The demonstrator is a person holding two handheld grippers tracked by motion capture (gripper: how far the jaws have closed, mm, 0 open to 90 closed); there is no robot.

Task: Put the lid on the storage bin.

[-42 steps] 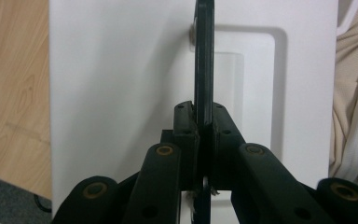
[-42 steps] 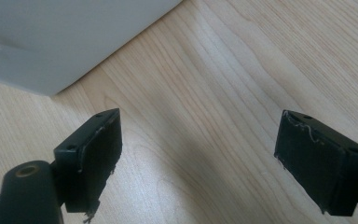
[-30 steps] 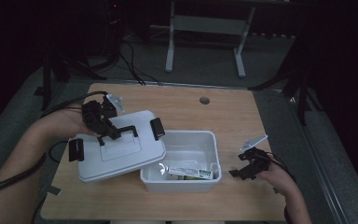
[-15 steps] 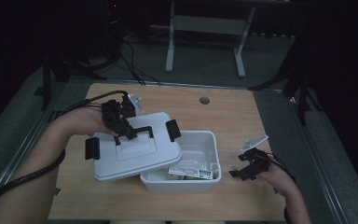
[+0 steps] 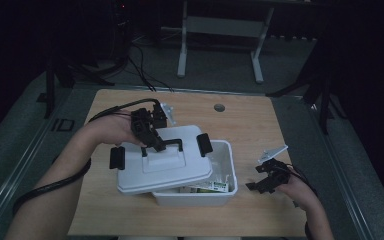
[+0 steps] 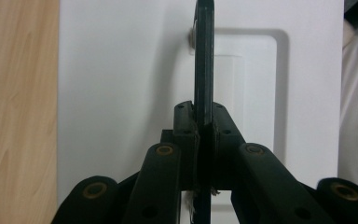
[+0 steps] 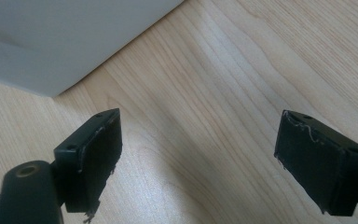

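Note:
A white lid with black side clips hangs tilted over the left part of an open white bin. My left gripper is shut on the lid's black handle. In the left gripper view the handle runs straight up from the pinched gripper, with the lid's white top behind it. Packets lie in the bin under the lid's edge. My right gripper rests open on the table to the right of the bin. In the right gripper view the right gripper holds nothing, and the bin's corner is at the upper left.
The wooden table has a round cable hole near its far edge. A small white object lies behind my left hand. A metal desk frame stands on the floor beyond the table.
My left gripper has carried the lid to the right, from beside the bin to partly over it. The right gripper has stayed where it was.

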